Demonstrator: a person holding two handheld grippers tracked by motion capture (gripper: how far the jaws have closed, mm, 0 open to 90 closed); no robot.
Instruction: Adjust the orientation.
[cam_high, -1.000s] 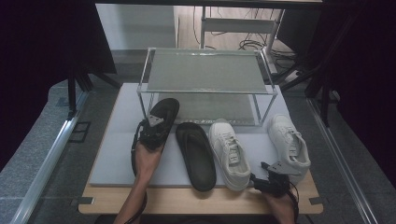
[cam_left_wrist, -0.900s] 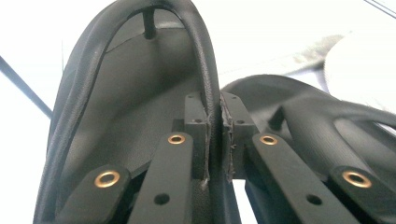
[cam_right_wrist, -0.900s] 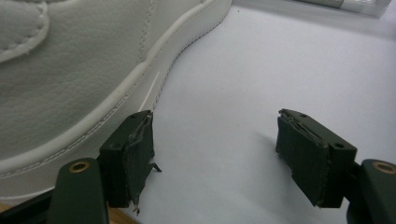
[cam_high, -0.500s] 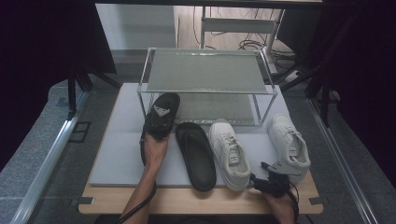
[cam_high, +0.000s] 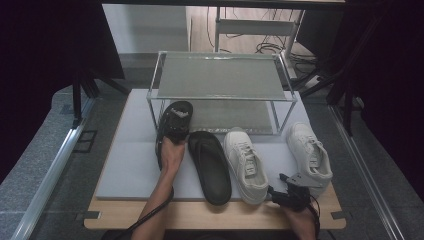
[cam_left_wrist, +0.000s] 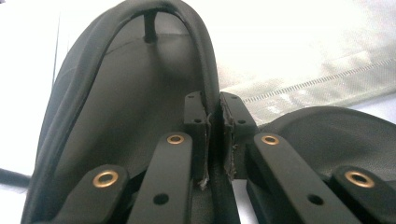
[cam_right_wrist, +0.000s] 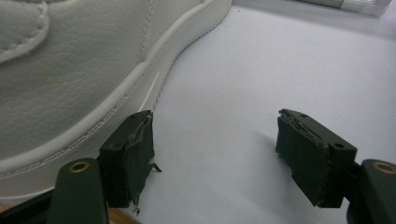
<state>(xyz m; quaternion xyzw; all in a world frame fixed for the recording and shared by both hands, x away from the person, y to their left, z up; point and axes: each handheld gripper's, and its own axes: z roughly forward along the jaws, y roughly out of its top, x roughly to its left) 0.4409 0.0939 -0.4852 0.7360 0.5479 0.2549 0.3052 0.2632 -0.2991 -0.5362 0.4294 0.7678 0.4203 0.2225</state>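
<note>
High view: black flip-flop (cam_high: 175, 125) held at the rack's (cam_high: 220, 82) lower front-left edge, toe under the frame, just left of second black flip-flop (cam_high: 210, 165). Left tool (cam_left_wrist: 214, 135) pinches its side rim. Right tool (cam_right_wrist: 215, 154) spread, empty, on the grey mat (cam_high: 130, 165) beside a white sneaker (cam_right_wrist: 70, 70). Free mat to the left.

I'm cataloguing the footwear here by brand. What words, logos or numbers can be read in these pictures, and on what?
None can be read. The black flip-flop in the left gripper bears a pale mark at its toe, too blurred to read. The white sneakers show no legible label.
</note>
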